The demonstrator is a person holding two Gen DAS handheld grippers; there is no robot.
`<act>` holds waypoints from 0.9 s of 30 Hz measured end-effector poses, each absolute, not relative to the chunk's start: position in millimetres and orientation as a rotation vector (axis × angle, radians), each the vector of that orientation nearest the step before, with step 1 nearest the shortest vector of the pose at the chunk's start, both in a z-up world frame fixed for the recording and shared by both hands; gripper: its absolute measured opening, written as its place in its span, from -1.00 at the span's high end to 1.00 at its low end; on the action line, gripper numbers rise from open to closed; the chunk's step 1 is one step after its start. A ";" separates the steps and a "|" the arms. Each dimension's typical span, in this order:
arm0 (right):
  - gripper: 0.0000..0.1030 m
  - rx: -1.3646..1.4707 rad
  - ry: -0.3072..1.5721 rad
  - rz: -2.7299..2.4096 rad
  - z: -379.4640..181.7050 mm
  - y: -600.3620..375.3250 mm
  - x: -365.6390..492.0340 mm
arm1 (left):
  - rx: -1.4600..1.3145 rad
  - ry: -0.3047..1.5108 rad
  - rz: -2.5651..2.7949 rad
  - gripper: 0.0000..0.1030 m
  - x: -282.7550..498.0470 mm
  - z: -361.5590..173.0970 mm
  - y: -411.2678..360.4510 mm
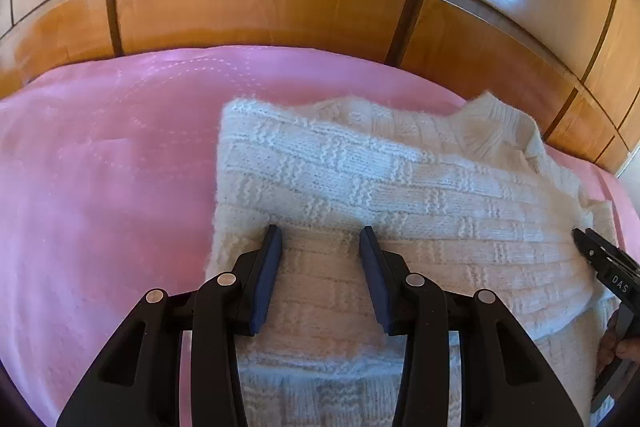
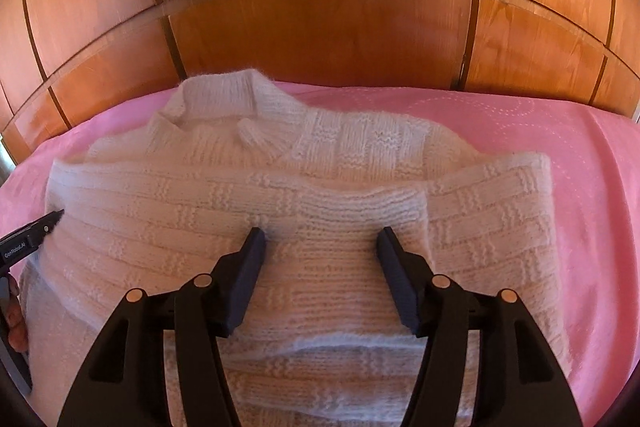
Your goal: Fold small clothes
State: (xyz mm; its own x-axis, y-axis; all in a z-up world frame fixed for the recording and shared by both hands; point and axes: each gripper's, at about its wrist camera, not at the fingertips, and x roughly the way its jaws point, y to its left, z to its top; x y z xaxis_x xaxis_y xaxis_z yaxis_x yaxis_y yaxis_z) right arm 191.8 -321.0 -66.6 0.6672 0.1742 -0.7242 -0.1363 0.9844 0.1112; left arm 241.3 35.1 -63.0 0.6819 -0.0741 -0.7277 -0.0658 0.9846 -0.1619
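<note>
A white knitted sweater (image 1: pixel 380 183) lies on a pink bedspread (image 1: pixel 100 187), partly folded, its collar at the far side. It also shows in the right wrist view (image 2: pixel 280 195), with a sleeve folded across its body. My left gripper (image 1: pixel 320 233) is open and empty, its fingers just above the sweater's near left part. My right gripper (image 2: pixel 320 237) is open and empty over the folded sleeve. The right gripper's tip shows at the right edge of the left wrist view (image 1: pixel 588 247); the left gripper's tip shows at the left edge of the right wrist view (image 2: pixel 48 223).
A glossy wooden wardrobe (image 2: pixel 320 27) with panelled doors stands right behind the bed. The pink bedspread (image 2: pixel 580 167) spreads out on both sides of the sweater. A hand (image 2: pixel 14 323) holds the left gripper's handle.
</note>
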 end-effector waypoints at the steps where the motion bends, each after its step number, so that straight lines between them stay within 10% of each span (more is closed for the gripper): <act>1: -0.17 0.051 0.824 0.176 -66.3 -321.8 192.3 | -0.183 0.829 0.003 0.21 237.9 -59.2 35.6; 9: -0.81 0.079 0.797 0.188 -37.7 -329.3 154.2 | -0.212 0.841 0.012 0.06 158.5 -37.1 52.0; 27: -0.63 0.164 1.013 0.253 -67.6 -407.1 -32.0 | -0.283 0.899 -0.191 0.18 -14.7 -64.2 65.9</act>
State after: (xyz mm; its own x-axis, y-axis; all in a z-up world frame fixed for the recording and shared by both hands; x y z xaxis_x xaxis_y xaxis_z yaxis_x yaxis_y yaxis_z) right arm -32.0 -407.1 -67.6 0.5039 0.2842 -0.8157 -0.1331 0.9586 0.2518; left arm -14.7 65.9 -64.2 0.6089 -0.2809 -0.7418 0.0451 0.9459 -0.3212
